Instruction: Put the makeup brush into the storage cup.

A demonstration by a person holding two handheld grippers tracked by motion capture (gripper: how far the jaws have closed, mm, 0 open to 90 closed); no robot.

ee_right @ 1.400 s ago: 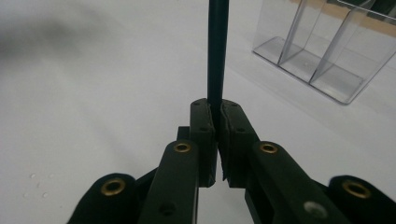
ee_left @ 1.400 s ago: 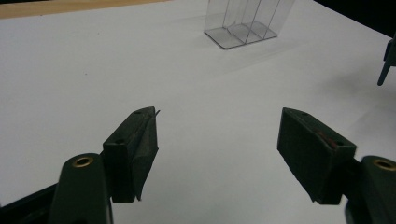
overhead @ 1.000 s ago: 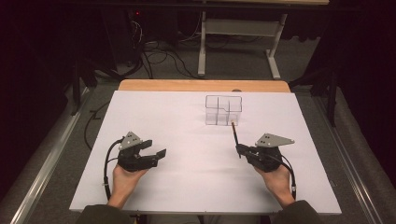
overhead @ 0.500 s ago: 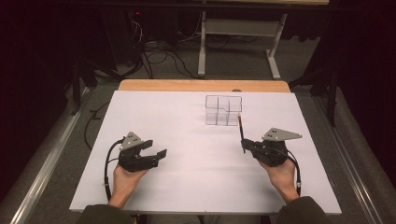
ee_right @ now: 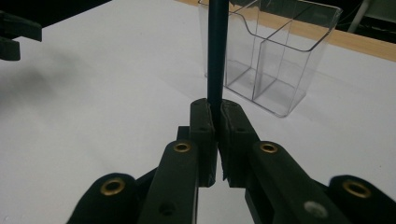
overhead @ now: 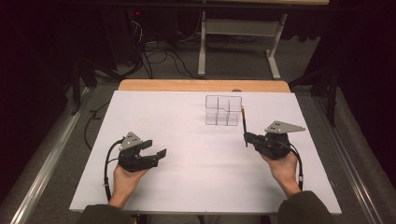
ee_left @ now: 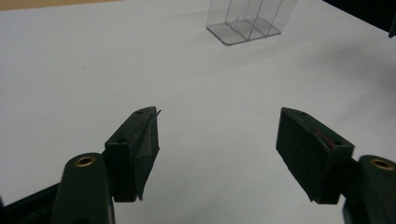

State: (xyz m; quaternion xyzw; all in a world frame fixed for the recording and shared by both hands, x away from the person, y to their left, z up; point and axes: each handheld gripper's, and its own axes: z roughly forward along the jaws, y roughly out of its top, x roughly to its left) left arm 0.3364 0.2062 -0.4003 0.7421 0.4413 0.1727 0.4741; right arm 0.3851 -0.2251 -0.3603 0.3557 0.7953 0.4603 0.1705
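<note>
A clear plastic organizer (overhead: 223, 111) with several compartments stands on the white table (overhead: 196, 186), toward the far side right of centre. My right gripper (overhead: 247, 138) is shut on a thin dark pencil (overhead: 243, 120), which stands nearly upright just right of the organizer. In the right gripper view the jaws (ee_right: 215, 106) pinch the pencil (ee_right: 217, 46) in front of the organizer (ee_right: 280, 60). My left gripper (overhead: 155, 148) rests at the near left, open with nothing between its fingers. The left gripper view shows its wide gap (ee_left: 218, 116) and the organizer (ee_left: 247, 21) far ahead.
A wooden strip (overhead: 201, 85) borders the table's far edge. Beyond it, cables (overhead: 159, 56) and a stand's metal legs (overhead: 201, 51) sit on the dark floor. The left gripper (ee_right: 14, 32) shows at the top left of the right gripper view.
My right gripper has carried the pencil to the right and away from me, closer to the organizer's right side. The left gripper has stayed where it was.
</note>
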